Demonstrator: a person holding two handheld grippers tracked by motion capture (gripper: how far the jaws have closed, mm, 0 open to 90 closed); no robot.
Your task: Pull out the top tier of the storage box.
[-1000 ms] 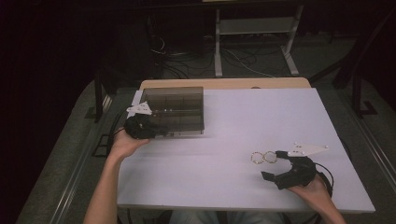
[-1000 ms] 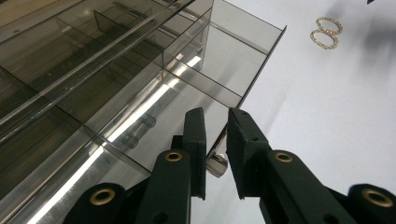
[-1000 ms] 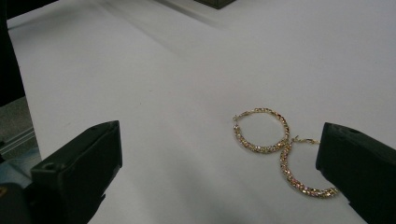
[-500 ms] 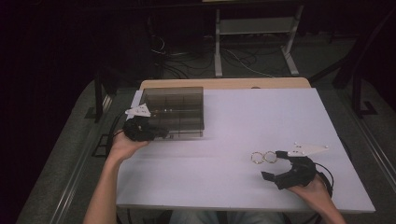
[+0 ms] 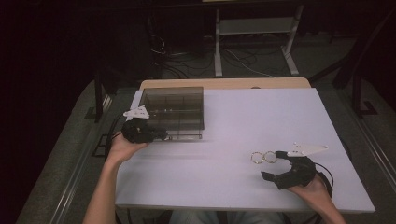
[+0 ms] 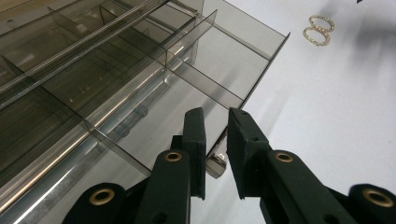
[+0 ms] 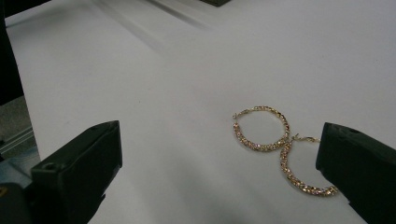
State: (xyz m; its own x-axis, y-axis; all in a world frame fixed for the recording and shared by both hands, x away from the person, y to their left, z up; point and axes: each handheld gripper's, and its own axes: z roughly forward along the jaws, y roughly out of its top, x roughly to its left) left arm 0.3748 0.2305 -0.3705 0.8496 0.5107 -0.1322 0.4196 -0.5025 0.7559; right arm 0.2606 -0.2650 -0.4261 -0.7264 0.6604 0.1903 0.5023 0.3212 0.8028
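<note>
Two sparkly gold hoop earrings (image 7: pixel 273 144) sit touching each other between the wide-open jaws of the right gripper (image 7: pixel 219 172), closer to its right-hand jaw; up close you see the gem-studded texture. The left gripper (image 6: pixel 215 140) has its jaws pinched on the corner edge of a smoky clear plastic divider box (image 6: pixel 140 84). From above: matte white tabletop (image 5: pixel 233 121), dark room, cables on the floor behind.

Black hand-held gripper (image 6: pixel 215 140), brass-ringed screw holes, flat rectangular pads.
</note>
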